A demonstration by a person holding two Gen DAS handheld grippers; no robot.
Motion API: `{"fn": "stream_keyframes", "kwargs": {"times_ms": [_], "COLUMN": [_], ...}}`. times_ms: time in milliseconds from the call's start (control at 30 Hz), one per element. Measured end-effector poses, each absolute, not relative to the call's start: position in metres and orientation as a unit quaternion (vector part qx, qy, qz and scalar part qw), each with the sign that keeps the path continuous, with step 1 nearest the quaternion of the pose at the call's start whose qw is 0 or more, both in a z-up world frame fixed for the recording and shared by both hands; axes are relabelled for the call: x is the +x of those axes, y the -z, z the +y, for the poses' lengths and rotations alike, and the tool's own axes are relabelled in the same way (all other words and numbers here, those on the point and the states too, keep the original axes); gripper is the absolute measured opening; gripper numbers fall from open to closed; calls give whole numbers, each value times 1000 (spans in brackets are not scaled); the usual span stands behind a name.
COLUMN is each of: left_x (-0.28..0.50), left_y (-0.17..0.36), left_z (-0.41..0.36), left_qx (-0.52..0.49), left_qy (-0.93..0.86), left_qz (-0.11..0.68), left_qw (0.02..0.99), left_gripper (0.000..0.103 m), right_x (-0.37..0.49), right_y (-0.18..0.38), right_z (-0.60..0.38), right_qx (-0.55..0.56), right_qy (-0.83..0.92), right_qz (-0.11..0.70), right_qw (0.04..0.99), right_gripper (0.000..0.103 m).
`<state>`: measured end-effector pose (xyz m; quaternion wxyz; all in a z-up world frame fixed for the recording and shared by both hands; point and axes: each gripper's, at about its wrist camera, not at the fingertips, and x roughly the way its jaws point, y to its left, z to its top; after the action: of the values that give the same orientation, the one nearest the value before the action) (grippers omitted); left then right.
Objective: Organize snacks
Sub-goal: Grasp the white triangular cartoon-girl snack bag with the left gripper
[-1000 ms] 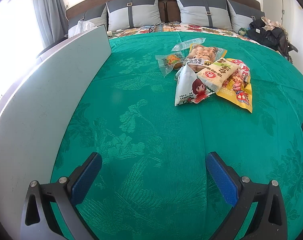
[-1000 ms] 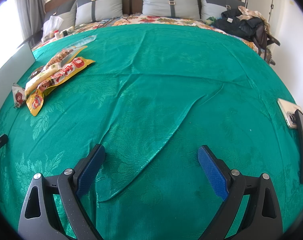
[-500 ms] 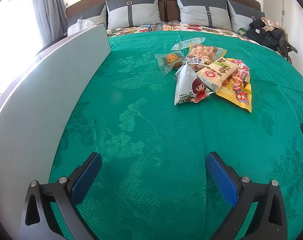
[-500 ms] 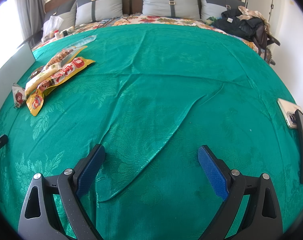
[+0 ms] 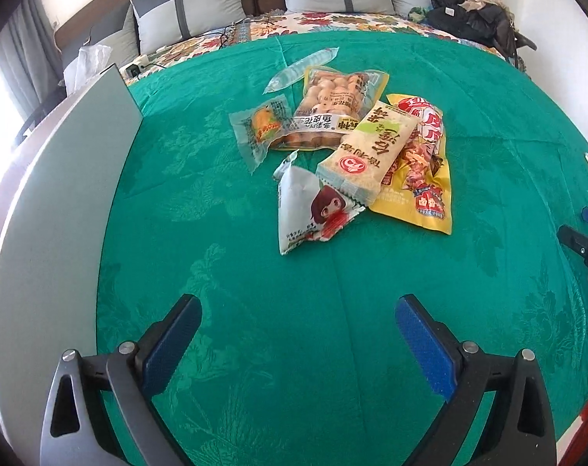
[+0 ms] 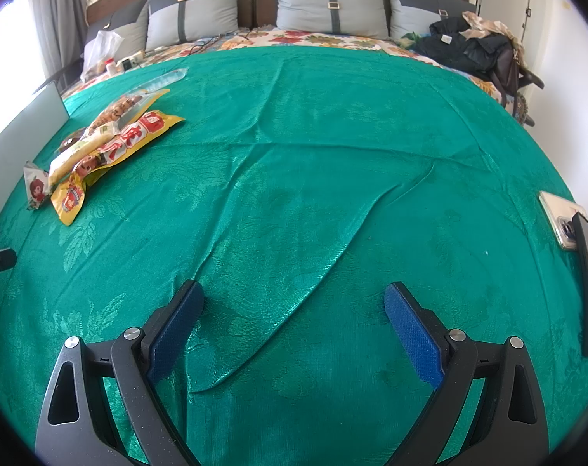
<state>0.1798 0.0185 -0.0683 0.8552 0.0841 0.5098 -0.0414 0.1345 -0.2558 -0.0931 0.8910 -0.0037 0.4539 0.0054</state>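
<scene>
A heap of snack packets lies on the green bedspread [image 5: 216,256]. In the left wrist view the nearest is a white triangular packet with a cartoon girl [image 5: 313,209]. A cream rice-cracker packet [image 5: 367,151] overlaps a yellow packet [image 5: 422,178]; a peanut bag [image 5: 332,108], a small clear-wrapped cake [image 5: 262,128] and a clear tube packet [image 5: 301,70] lie behind. My left gripper [image 5: 298,343] is open, short of the heap, holding nothing. My right gripper [image 6: 294,330] is open over bare cloth; the yellow packet [image 6: 111,151] and the rest of the heap lie far to its left.
A grey flat board [image 5: 49,209] stands along the left edge of the bed. Two phones [image 6: 573,240] lie at the right edge. Grey pillows [image 6: 328,4] line the headboard, dark clothes [image 6: 472,46] are piled at the far right, and a plastic bag [image 6: 99,50] sits far left.
The left gripper has moved forward and turned right, so the snack heap is now closer and more central. The right gripper has not moved.
</scene>
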Motion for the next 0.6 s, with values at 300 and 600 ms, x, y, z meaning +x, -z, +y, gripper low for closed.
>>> {"fn": "stream_keyframes", "kwargs": {"times_ms": [300,600], "left_x": [233,182], "left_y": [77,64], "left_z": [25,40], "left_qx": [12,-1], "left_qy": [46,62], "left_qz": [500,496], "left_qw": [865,866], "left_gripper": [62,47], "right_x": [135,135], "right_y": [93,93], "right_z": [-256,-256], "right_qx": [-4,-4], "right_qy": [-5,-5], "right_qz": [454,454], "right_qw": [891,891], "right_gripper": [97,97]}}
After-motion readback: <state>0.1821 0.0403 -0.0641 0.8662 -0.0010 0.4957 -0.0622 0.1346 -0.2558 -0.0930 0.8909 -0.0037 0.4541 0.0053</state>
